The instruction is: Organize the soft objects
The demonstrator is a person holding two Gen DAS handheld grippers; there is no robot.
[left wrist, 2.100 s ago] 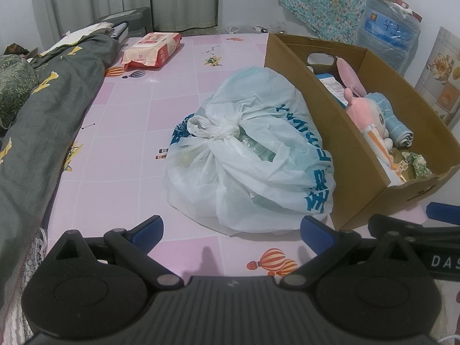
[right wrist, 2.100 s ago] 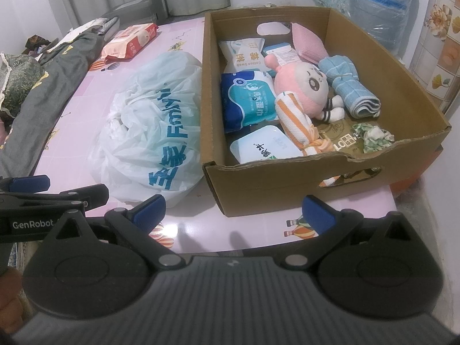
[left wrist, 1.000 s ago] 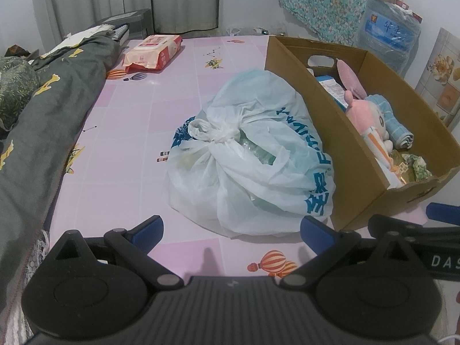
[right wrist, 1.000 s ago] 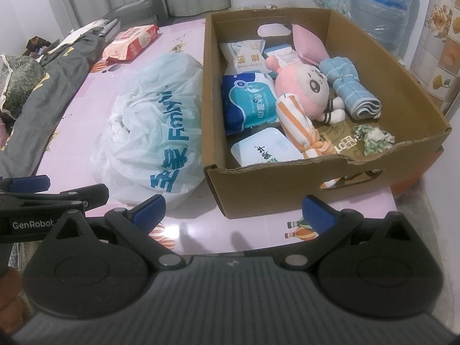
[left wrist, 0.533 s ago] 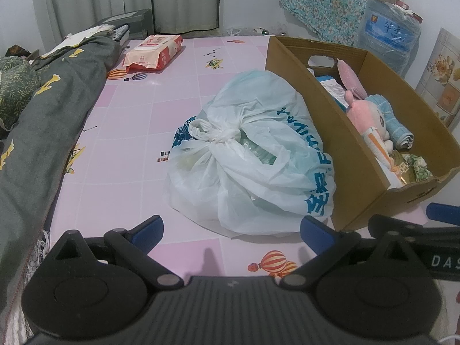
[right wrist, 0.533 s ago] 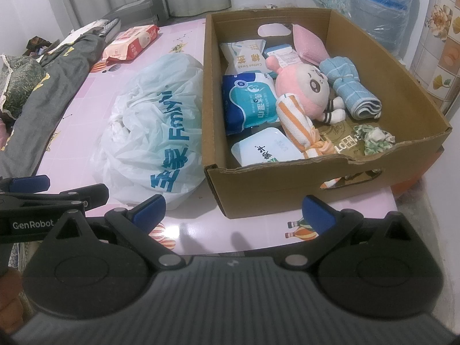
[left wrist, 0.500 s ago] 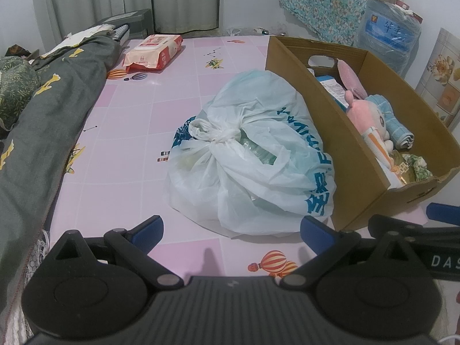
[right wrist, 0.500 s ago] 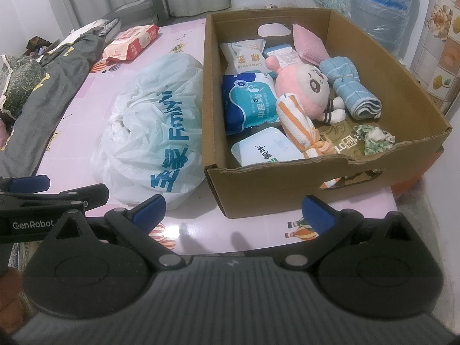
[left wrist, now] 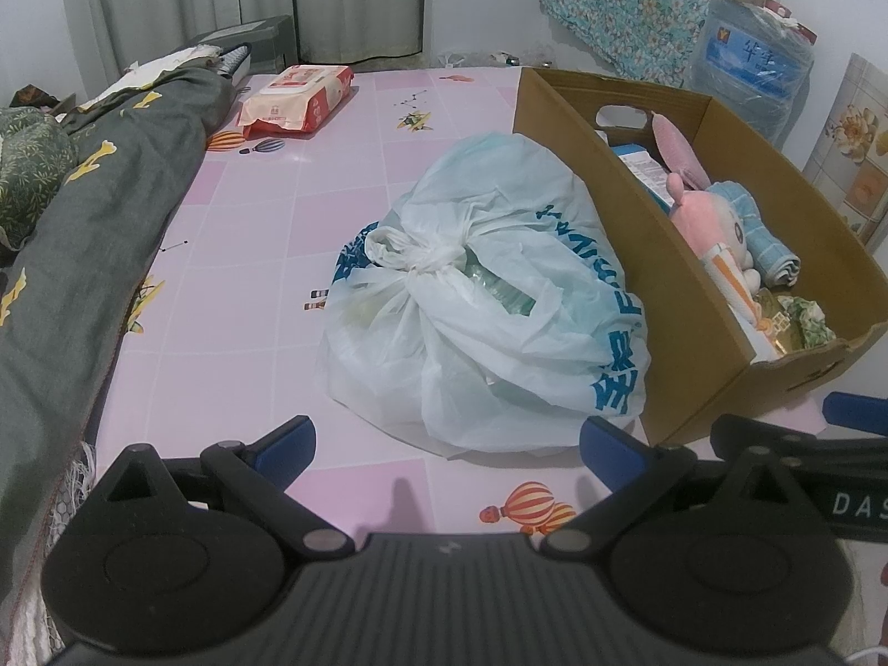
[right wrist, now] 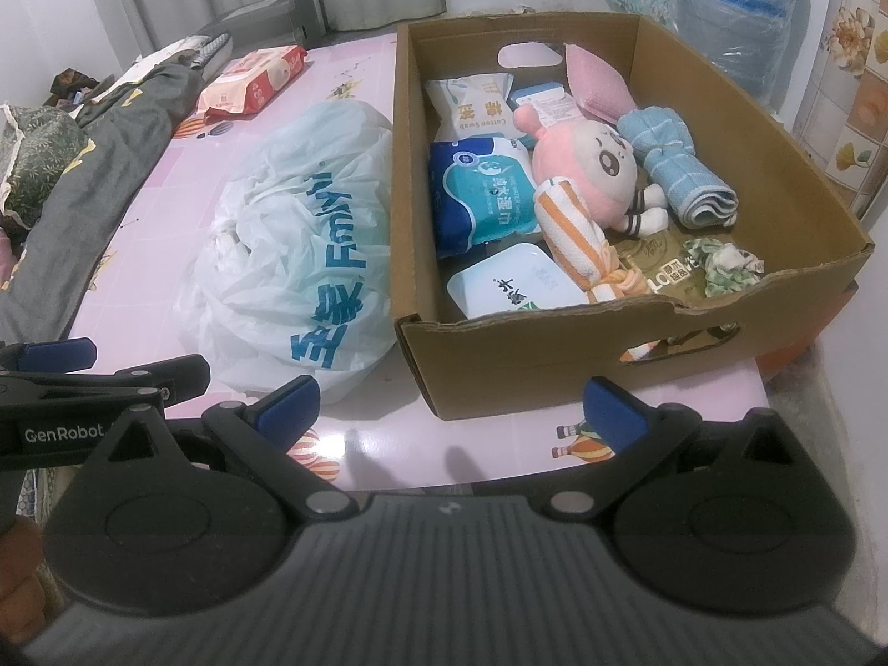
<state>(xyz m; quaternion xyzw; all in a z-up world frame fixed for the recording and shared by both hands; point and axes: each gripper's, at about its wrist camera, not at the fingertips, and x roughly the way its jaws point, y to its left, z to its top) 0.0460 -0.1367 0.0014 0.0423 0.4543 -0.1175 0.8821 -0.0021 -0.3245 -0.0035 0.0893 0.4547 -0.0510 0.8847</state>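
White plastic bag (left wrist: 488,322) knotted shut, blue print, touching cardboard box (right wrist: 533,355).

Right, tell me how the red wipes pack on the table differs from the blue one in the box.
The red wipes pack lies alone on the pink table, outside the cardboard box; the blue wipes pack sits inside it, pressed against the plush doll. The red one is red and cream, the blue one blue and white. Both are soft, flat plastic packs.
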